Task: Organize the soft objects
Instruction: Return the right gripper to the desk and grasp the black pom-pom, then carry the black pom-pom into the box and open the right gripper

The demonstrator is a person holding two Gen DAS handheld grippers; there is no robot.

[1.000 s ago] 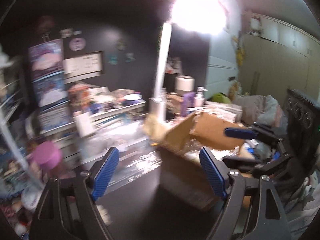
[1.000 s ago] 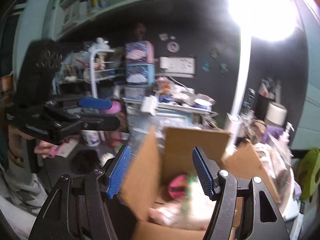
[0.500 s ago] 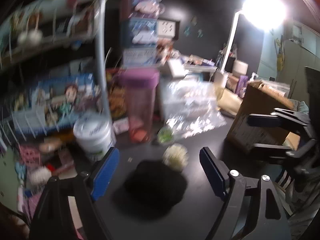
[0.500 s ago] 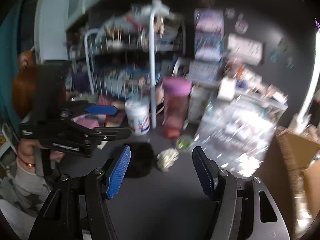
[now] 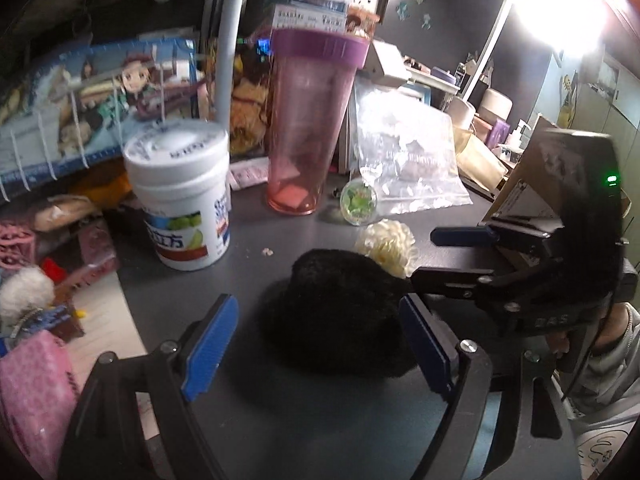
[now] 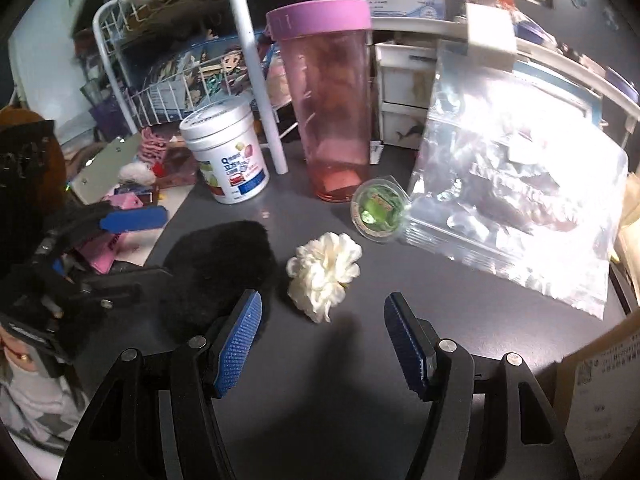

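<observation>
A black fluffy soft object [image 5: 334, 312] lies on the dark desk, and a cream fabric flower [image 5: 387, 246] lies just behind it. My left gripper [image 5: 318, 352] is open, low over the desk, with the black fluff between its blue pads. In the right wrist view my right gripper [image 6: 322, 342] is open and empty, just short of the cream flower [image 6: 326, 276], with the black fluff [image 6: 218, 268] to its left. Each gripper shows in the other's view: the right one [image 5: 464, 256] and the left one [image 6: 124, 248].
A pink tumbler with a purple lid [image 6: 328, 100], a white tub [image 6: 226, 152], a small round green-lidded cup [image 6: 378, 210] and a clear zip bag [image 6: 516, 200] stand behind the soft objects. A wire rack [image 6: 160, 80] fills the back left. A cardboard box [image 6: 600, 400] is at the right edge.
Both grippers swung left, away from the cardboard box, and dropped toward the desk. The black fluff and the cream flower are now close in front of them. Both stayed open.
</observation>
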